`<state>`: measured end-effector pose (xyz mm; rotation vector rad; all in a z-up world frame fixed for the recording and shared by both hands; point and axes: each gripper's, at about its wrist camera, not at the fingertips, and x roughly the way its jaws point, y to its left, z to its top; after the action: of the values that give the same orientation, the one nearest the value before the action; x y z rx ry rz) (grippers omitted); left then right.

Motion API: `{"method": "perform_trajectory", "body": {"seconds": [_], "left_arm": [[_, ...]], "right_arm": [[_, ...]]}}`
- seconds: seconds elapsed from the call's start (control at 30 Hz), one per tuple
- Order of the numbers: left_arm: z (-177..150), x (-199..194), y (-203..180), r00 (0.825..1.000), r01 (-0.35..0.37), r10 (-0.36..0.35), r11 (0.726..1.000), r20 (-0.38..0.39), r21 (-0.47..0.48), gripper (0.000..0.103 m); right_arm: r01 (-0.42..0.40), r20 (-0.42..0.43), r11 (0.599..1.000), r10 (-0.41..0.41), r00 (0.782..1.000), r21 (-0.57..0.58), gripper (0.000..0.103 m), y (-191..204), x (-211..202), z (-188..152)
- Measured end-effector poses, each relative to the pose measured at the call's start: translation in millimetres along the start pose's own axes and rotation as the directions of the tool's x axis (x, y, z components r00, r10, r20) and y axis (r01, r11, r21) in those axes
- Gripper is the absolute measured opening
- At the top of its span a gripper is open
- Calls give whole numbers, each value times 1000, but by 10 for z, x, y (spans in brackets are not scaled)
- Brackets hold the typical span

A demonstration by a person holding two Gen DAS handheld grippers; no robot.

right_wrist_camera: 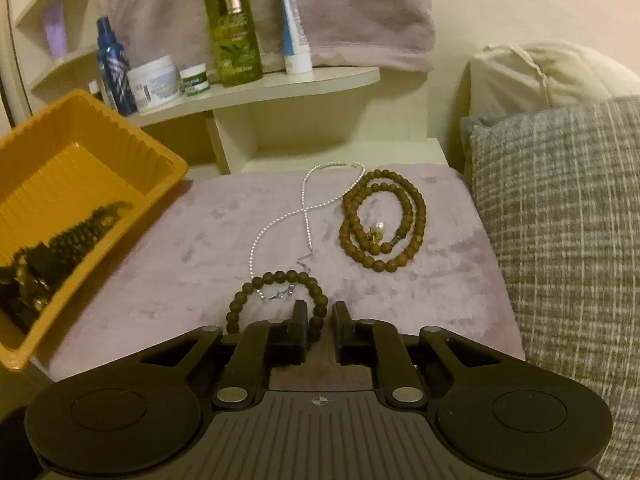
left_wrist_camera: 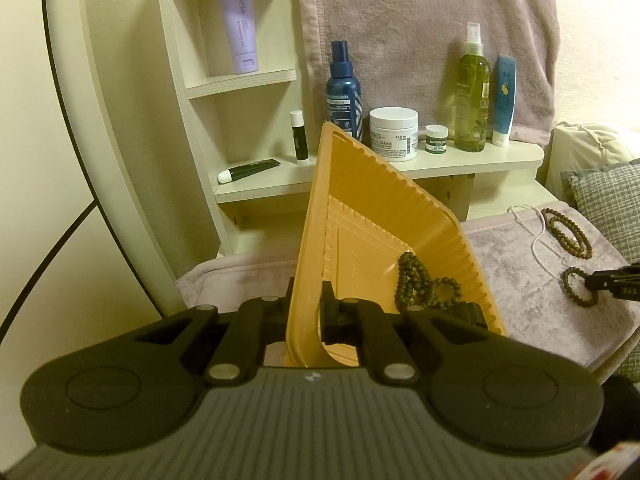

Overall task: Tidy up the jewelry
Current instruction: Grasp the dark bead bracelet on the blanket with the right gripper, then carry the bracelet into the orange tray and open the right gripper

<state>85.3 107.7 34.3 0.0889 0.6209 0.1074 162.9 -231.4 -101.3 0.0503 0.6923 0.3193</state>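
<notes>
Clamping the near wall of the yellow tray (left_wrist_camera: 372,208) in my left gripper (left_wrist_camera: 306,312), I am holding it tipped up on edge, its ribbed inside facing toward three o'clock in the left wrist view, with the jaws closed tight on the thin plastic. Lying in the low part of the tray, at about four o'clock from its middle, is a heap of dark beads (left_wrist_camera: 420,284). My right gripper (right_wrist_camera: 320,320) is resting low over the pinkish fleece cloth (right_wrist_camera: 180,240), its jaws standing slightly apart and pressing on nothing; the right side of the small dark bead bracelet (right_wrist_camera: 276,280) is lying in the narrow gap between the fingers, and I cannot tell whether either pad is touching it. Inside that bracelet's ring I am seeing the silver clasp (right_wrist_camera: 278,294) of the thin white pearl strand (right_wrist_camera: 308,200), which is looping away toward twelve o'clock in a figure of eight. At about one o'clock from the bracelet, the long brown bead necklace (right_wrist_camera: 380,220) is lying coiled, with one white pearl and a gold piece inside the coil, just beside the pearl strand's far loop. In the right wrist view the tray is sitting at nine o'clock. Bottles and jars are standing on the pale shelf (right_wrist_camera: 280,84) at twelve o'clock, and a grey woven cushion (right_wrist_camera: 560,240) is filling three o'clock.
</notes>
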Motion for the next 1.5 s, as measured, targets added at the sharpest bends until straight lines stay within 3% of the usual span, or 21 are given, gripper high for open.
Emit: {"method": "perform_trajectory", "body": {"seconds": [0.23, 0.43, 1.0, 1.27, 1.5], "left_arm": [[1, 1, 0, 1000, 0, 0, 1000, 0, 2, 7], [-3, 3, 6, 1000, 2, -2, 1000, 0, 2, 7], [-2, 4, 6, 1000, 4, -4, 1000, 1, 4, 7], [-2, 4, 5, 1000, 4, -4, 1000, 3, 4, 7], [1, 3, 4, 1000, 5, -5, 1000, 3, 5, 7]], "right_arm": [[61, -9, 996, -62, 998, -64, 10, 133, 29, -1], [44, 32, 996, -41, 999, -83, 7, 192, -81, -4], [-107, 177, 982, 134, 975, -157, 6, 610, -502, 493], [-237, 183, 955, 269, 946, -178, 6, 908, -466, 740], [-331, 132, 914, 368, 920, -235, 6, 1311, -292, 844]]}}
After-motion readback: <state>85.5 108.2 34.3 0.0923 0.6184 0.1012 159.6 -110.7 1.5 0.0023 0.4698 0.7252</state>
